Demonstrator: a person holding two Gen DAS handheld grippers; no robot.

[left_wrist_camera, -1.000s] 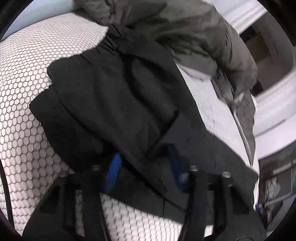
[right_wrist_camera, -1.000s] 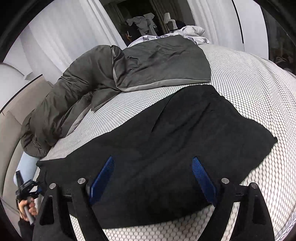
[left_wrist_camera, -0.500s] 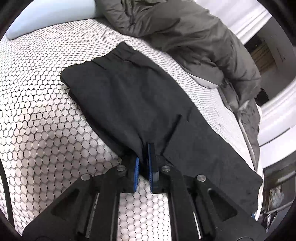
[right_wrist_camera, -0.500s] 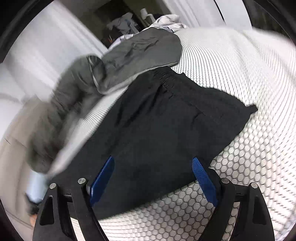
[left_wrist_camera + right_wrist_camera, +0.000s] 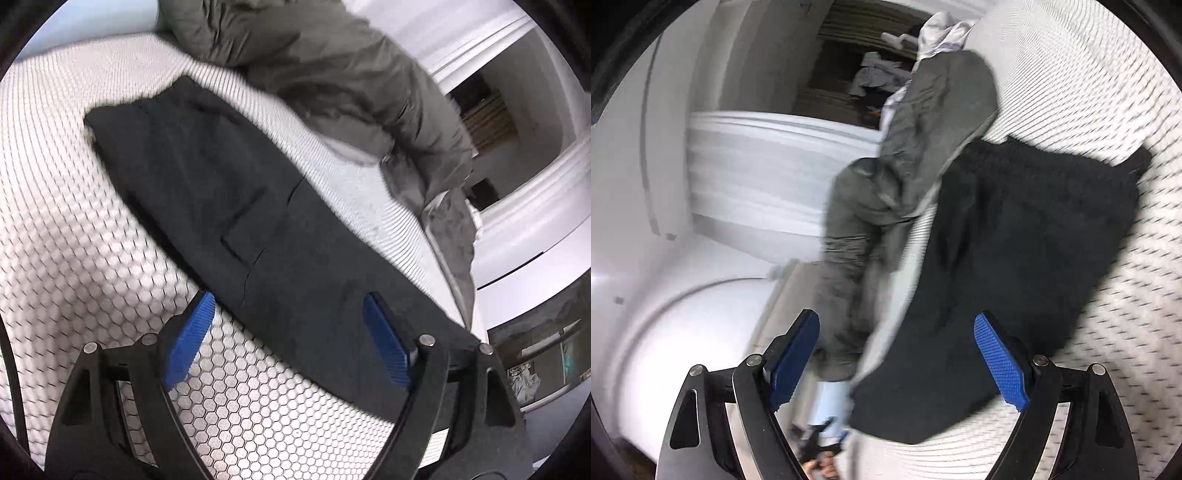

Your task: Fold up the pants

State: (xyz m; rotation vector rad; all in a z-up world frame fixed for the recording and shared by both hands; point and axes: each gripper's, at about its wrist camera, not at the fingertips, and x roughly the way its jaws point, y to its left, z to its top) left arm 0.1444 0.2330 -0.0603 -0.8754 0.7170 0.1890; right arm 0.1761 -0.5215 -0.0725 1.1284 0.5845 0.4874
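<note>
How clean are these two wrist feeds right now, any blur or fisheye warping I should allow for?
Left wrist: mild motion smear on the far honeycomb cover; the black pants and the open left tool read clearly. Right wrist: heavy smear on the grey jacket and the white background; the right tool stays sharp. Both views bow at the rim.

The black pants (image 5: 236, 206) are spread flat on the white honeycomb-patterned cover (image 5: 74, 258), low enough to be passed over. On their near side a broad stretch of bare cover is left free. Along their far side only a narrow strip of cover is left before the way is blocked by a bulky grey jacket (image 5: 332, 74) (heaped well higher than the pants). In the right wrist view the jacket's edge is seen just at the pants' waistband end (image 5: 990, 151), and bare cover (image 5: 1108, 74) is left open beyond it.
</note>
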